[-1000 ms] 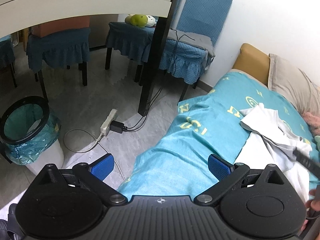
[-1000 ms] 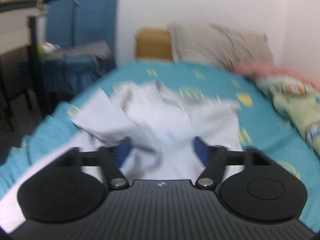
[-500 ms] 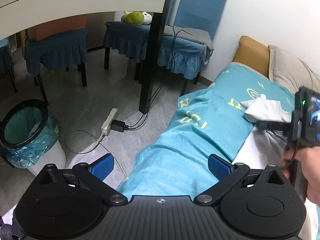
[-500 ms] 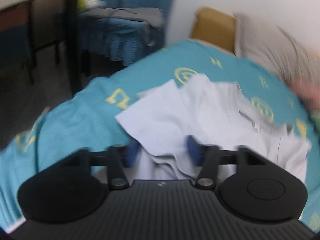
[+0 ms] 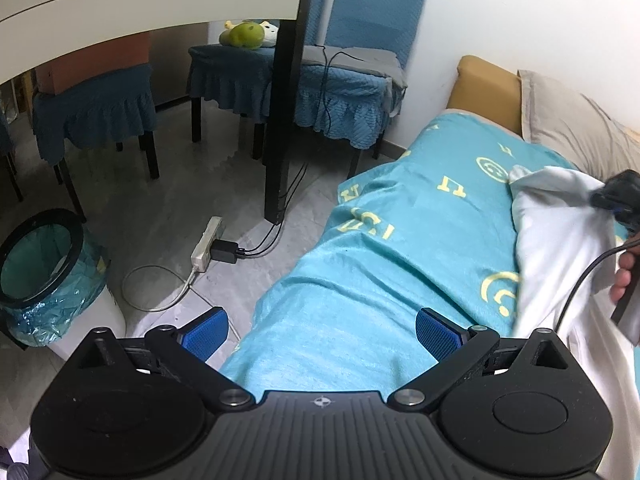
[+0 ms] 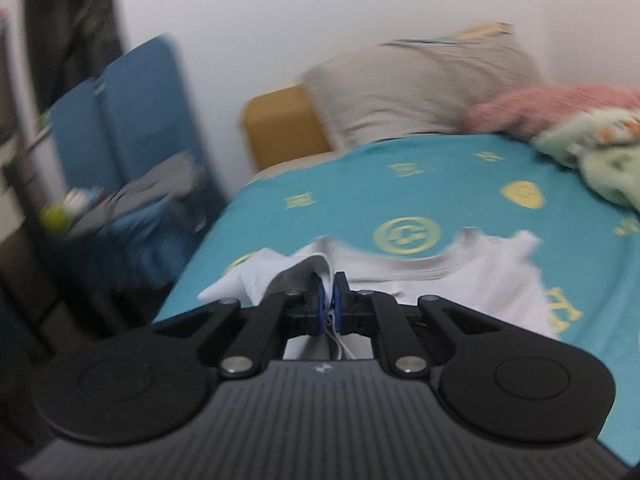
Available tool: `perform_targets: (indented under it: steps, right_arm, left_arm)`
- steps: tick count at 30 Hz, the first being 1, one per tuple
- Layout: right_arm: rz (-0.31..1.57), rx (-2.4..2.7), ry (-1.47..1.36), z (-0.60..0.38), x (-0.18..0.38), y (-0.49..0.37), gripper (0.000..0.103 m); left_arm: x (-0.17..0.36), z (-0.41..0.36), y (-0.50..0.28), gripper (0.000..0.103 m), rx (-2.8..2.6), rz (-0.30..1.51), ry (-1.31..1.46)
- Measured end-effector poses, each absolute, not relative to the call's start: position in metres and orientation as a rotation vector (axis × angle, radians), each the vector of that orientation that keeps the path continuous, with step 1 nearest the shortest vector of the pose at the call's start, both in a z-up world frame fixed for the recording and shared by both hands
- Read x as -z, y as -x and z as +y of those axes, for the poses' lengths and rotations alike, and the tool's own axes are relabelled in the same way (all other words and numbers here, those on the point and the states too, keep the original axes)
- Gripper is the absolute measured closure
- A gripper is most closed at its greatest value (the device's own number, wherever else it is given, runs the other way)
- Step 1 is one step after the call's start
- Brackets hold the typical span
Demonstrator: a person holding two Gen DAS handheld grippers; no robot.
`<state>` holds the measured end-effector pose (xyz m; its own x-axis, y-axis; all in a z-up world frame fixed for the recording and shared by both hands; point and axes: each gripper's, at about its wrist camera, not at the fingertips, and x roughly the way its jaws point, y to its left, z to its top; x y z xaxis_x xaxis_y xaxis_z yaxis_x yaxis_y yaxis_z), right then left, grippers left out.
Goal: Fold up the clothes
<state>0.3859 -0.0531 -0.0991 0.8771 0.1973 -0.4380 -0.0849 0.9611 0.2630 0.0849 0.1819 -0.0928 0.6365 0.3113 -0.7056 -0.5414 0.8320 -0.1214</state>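
Note:
A white T-shirt [image 6: 460,280] lies on the teal bedspread [image 6: 400,192], collar toward the pillows. My right gripper [image 6: 329,292] is shut on a fold of the shirt near its left shoulder. In the left wrist view the shirt [image 5: 560,240] shows at the right, lifted by the right gripper [image 5: 618,200] in a hand. My left gripper [image 5: 320,330] is open and empty, over the left edge of the bedspread [image 5: 400,240], well left of the shirt.
A grey pillow [image 6: 424,84], pink fluffy cloth [image 6: 560,104] and a green printed blanket [image 6: 600,148] lie at the bed's head. Left of the bed are blue-covered chairs [image 5: 344,80], a black table leg [image 5: 282,120], a power strip [image 5: 206,244] and a bin [image 5: 40,272].
My right gripper has closed on the white shirt's fold and is lifting it toward the head of the bed. The left gripper stayed open and shifted only slightly.

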Motion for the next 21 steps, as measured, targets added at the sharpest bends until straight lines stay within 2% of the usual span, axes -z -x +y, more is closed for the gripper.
perform_targets:
  steps: [12, 13, 14, 19, 21]
  right_arm:
    - [0.585, 0.003, -0.513, -0.138, 0.153, -0.423, 0.090]
    - [0.608, 0.005, -0.523, -0.142, 0.157, -0.427, 0.085]
    - [0.625, 0.005, -0.529, -0.144, 0.160, -0.429, 0.075]
    - [0.628, -0.034, -0.452, -0.144, 0.155, -0.415, 0.072]
    - [0.627, -0.054, -0.403, -0.143, 0.143, -0.400, 0.068]
  left_arm:
    - [0.104, 0.162, -0.099, 0.002, -0.458, 0.774, 0.262]
    - [0.106, 0.161, -0.100, 0.002, -0.456, 0.779, 0.258]
    - [0.107, 0.160, -0.101, 0.002, -0.454, 0.784, 0.255]
    - [0.112, 0.158, -0.107, 0.002, -0.446, 0.804, 0.259]
    - [0.111, 0.156, -0.107, 0.002, -0.430, 0.804, 0.255]
